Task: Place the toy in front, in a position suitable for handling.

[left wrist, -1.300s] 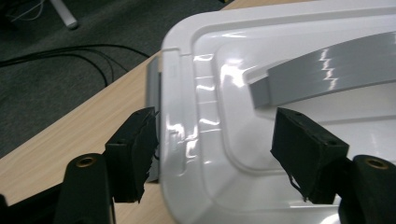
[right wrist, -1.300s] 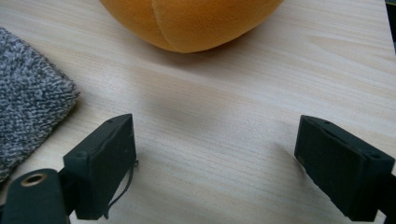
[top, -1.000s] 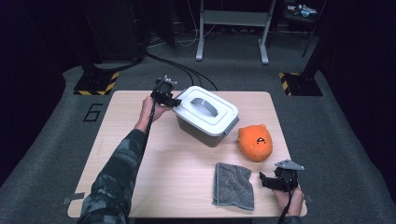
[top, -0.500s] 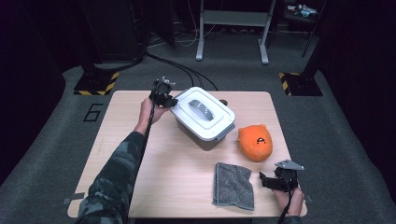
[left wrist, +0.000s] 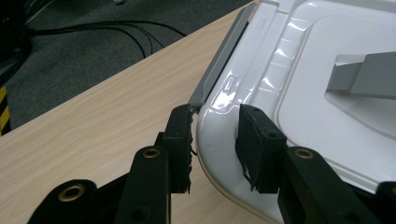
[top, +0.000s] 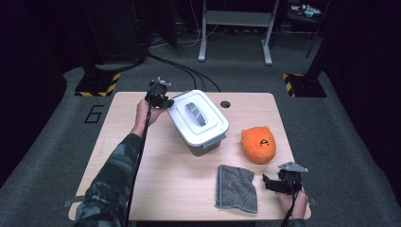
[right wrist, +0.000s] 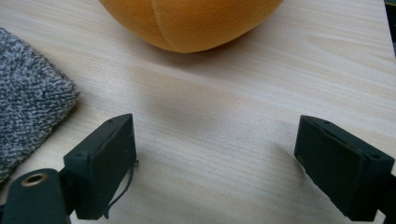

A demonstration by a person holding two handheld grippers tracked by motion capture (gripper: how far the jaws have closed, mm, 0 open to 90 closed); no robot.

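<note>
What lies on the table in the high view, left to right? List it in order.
Left gripper → box → cloth → orange plush → right gripper.

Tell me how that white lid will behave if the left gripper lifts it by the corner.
The lid looks like glossy, thin plastic, so probably light but slippery. The left gripper pinches only a rounded corner, so it may flex or slip out. Lifted off-centre, it would likely tilt.
</note>
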